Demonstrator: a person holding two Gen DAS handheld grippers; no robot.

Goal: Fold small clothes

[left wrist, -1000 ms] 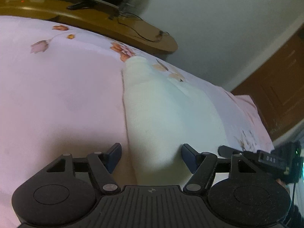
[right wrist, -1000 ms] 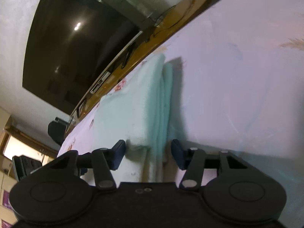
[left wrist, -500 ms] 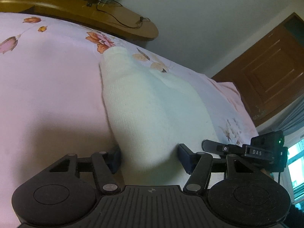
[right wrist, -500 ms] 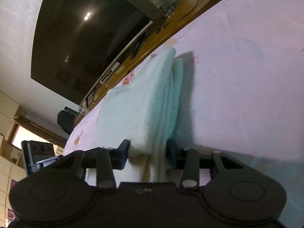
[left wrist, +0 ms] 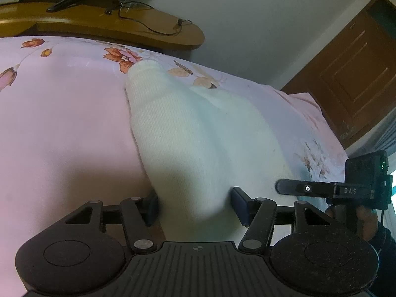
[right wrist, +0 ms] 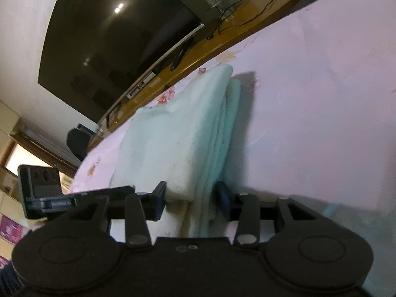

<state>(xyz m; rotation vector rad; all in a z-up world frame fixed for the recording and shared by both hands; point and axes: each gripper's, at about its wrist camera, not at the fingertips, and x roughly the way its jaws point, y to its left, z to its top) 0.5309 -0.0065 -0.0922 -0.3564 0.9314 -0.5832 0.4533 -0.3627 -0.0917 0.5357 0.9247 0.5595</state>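
Observation:
A folded pale mint-white knit garment (left wrist: pixel 198 128) lies on the pink floral bedsheet (left wrist: pixel 61 123). My left gripper (left wrist: pixel 195 206) is at its near left corner, with both pads pressing a thick bulge of the cloth. The right wrist view shows the same garment (right wrist: pixel 173 136) as a stack of several layers on the sheet (right wrist: pixel 321 99). My right gripper (right wrist: pixel 191 196) straddles the near right corner. Its jaws are opening, with the layered edge between them and both pads still touching it.
A curved wooden shelf (left wrist: pixel 123 27) with a trailing cable runs past the bed's far edge, below a big dark television (right wrist: pixel 111 37). A brown wooden door (left wrist: pixel 346 74) stands at right. A person's hand (left wrist: pixel 366 222) shows at the right edge.
The left jaws narrowed from standing apart beside the cloth to pinching it. The right jaws closed tight on the layered edge, then widened a little. Both views rolled slightly.

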